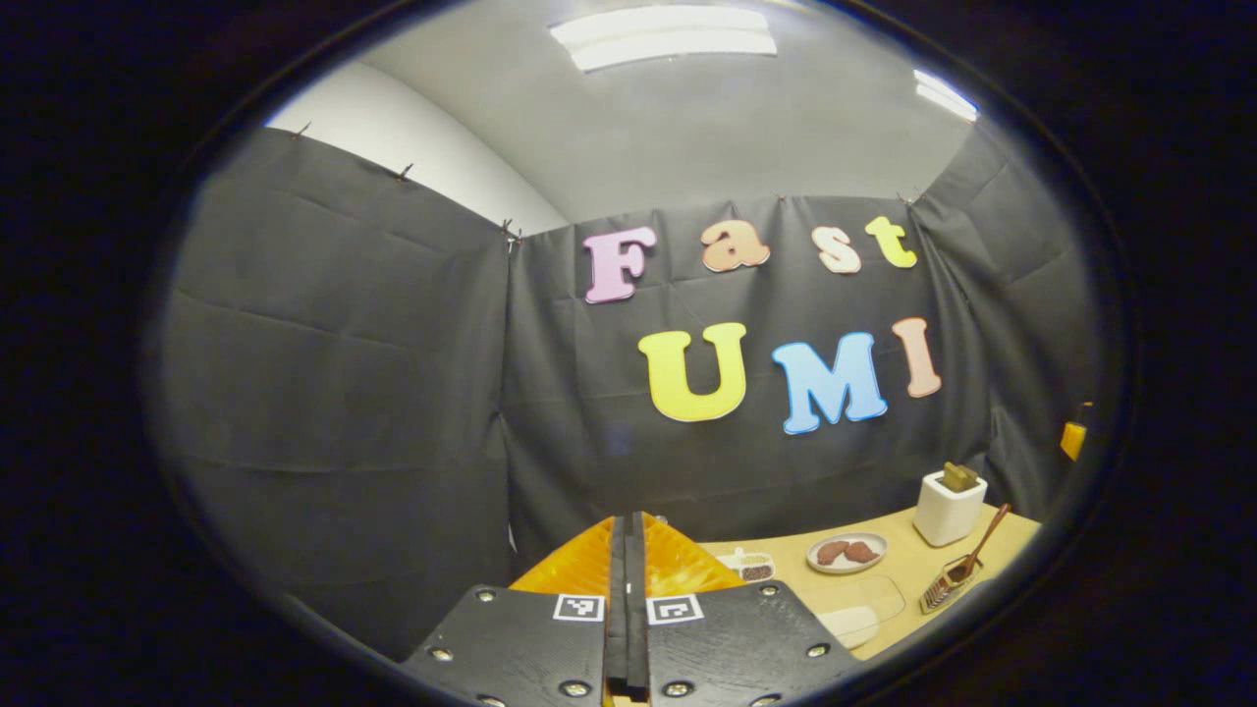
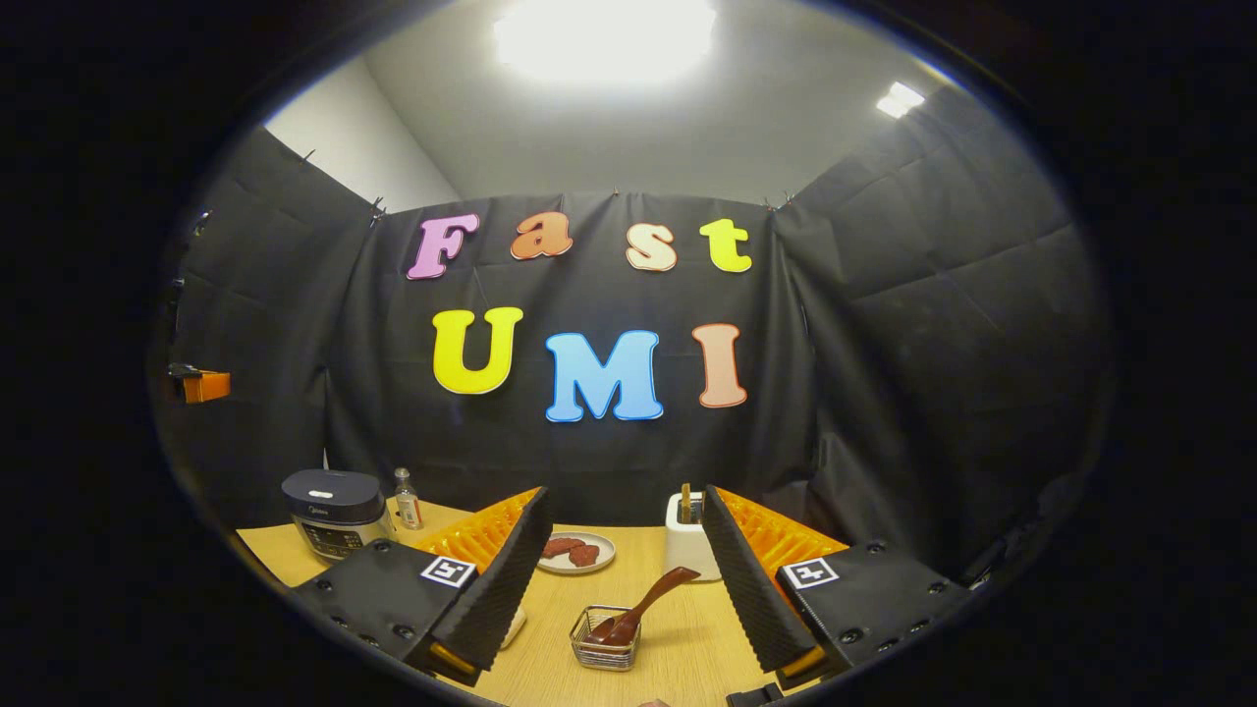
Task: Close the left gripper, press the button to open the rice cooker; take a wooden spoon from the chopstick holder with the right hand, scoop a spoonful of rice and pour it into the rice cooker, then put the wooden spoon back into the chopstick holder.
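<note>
On table: wire basket [image 2: 606, 638] holds wooden spoon [image 2: 643, 601] | left claw [image 1: 626, 550] clenched | right claw [image 2: 628, 579] released

cooker [image 2: 334, 511]: 1 | bottle [image 2: 407, 501]: 1 | plate [image 2: 579, 564]: 1 | holder [image 2: 685, 548]: 1 | basket [image 2: 606, 651]: 1 | spoon [image 2: 648, 599]: 1, between the right fingers

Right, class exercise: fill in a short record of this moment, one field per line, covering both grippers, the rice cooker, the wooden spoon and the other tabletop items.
left gripper: jaws shut, holding nothing
right gripper: jaws wide open, holding nothing
rice cooker: lid down, far left on the table
wooden spoon: leaning in the wire basket
chopstick holder: white, upright, behind the basket
plate: holds two reddish-brown pieces
bottle: small, beside the cooker
</note>
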A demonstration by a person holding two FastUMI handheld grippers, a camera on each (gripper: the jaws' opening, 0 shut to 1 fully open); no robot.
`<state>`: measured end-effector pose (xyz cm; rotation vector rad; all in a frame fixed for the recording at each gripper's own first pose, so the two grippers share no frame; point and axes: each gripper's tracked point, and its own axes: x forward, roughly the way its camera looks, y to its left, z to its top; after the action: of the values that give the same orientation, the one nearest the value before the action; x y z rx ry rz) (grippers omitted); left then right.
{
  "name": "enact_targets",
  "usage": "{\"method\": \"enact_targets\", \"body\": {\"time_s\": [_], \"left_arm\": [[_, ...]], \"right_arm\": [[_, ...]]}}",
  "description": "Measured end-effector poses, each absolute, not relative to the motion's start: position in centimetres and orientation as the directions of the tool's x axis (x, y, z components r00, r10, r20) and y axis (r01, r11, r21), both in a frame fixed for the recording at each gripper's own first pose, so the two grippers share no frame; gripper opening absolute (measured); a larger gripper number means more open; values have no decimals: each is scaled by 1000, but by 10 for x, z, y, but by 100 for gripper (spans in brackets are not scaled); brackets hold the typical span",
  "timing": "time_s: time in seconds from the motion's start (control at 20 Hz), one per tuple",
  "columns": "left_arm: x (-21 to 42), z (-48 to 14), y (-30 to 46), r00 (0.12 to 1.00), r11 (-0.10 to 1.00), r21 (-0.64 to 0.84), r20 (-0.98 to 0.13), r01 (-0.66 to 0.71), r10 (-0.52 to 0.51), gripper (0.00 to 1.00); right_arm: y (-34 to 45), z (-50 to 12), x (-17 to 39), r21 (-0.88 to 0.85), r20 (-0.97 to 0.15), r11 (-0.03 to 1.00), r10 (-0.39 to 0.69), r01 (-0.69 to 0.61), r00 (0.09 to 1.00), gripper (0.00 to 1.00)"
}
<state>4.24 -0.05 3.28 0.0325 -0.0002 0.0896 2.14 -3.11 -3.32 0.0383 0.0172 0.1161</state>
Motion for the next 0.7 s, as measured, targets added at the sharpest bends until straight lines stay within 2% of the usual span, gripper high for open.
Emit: {"method": "enact_targets", "body": {"time_s": [0.3, 0.7], "left_arm": [[100, 8, -3, 999, 1000, -9, -54, -5, 4, 1], [171, -60, 1, 983, 996, -70, -170, 57, -69, 0]], "right_arm": [[-38, -39, 27, 35, -35, 999, 40, -39, 999, 98], [-31, -35, 33, -4, -37, 998, -59, 59, 998, 97]]}}
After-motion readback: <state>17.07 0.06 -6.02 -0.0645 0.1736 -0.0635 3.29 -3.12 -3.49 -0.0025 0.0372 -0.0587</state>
